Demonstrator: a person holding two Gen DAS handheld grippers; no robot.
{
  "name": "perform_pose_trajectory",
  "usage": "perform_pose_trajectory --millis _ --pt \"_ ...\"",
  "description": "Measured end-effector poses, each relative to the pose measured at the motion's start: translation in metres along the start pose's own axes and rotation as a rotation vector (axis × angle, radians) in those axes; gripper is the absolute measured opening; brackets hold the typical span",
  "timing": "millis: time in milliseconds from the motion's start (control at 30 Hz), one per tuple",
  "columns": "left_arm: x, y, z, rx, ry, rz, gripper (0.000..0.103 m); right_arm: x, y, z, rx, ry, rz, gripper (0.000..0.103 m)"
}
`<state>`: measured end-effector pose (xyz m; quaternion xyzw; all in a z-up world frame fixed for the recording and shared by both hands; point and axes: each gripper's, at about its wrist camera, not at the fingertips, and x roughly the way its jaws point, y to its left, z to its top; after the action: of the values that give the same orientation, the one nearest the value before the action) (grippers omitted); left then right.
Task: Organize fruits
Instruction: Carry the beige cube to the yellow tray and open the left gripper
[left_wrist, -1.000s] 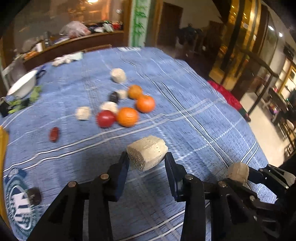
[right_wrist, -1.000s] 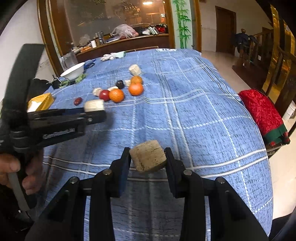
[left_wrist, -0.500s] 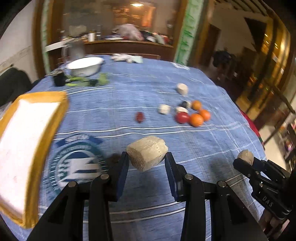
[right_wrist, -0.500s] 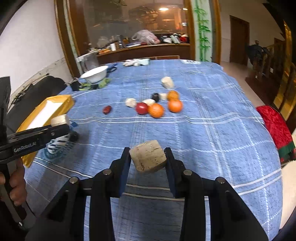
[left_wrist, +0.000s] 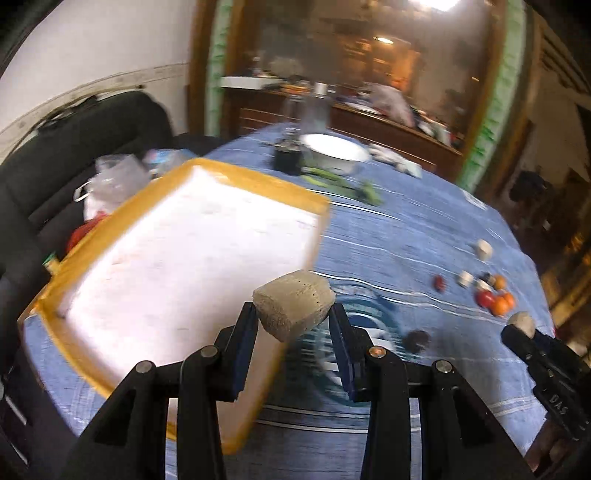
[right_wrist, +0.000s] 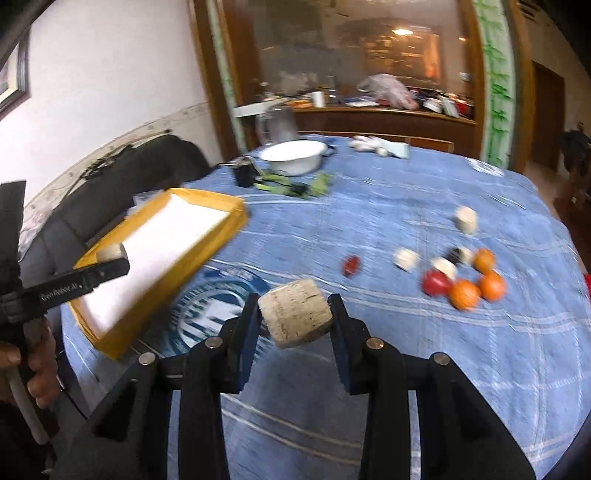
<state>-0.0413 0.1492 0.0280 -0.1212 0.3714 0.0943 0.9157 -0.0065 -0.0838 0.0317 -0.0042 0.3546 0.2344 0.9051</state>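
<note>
Left fingers (left_wrist: 255, 347) clamped on a pale, speckled lump (left_wrist: 293, 308), lying sideways. Right fingers (right_wrist: 251, 332) clamped on a tan lump (right_wrist: 295, 317), lying sideways too.

Bare blue cloth (right_wrist: 388, 221) separates the tray (right_wrist: 221, 236) from scattered fruit (right_wrist: 461, 291).

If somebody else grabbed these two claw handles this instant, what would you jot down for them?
Left gripper: shut on a beige chunk, held above the near edge of the yellow tray.
Right gripper: shut on a second beige chunk, over the blue tablecloth, not yet at the tray.
Tray: its white inside shows no fruit, so nothing is sorted yet.
Still on the cloth: three oranges, a red tomato, a small red fruit, a dark fruit and several pale chunks.
Left to do: set both chunks down, presumably in the tray, then fetch the rest.
</note>
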Motion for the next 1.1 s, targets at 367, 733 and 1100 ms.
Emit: perform_pose_trajectory --millis 367,733,1100 --pt "0.008 0.072 0.009 -0.113 0.000 0.158 0.039 0.062 0.079 0.053 -0.096 -0.016 0.131 0.039" --pt "0.024 0.125 0.010 -0.177 0.033 0.254 0.039 0.158 0.133 0.076 -0.150 0.075 0.148 0.039" --pt "0.041 0.141 0.005 -0.191 0.095 0.316 0.039 0.208 0.146 0.071 -0.178 0.180 0.108 0.039"
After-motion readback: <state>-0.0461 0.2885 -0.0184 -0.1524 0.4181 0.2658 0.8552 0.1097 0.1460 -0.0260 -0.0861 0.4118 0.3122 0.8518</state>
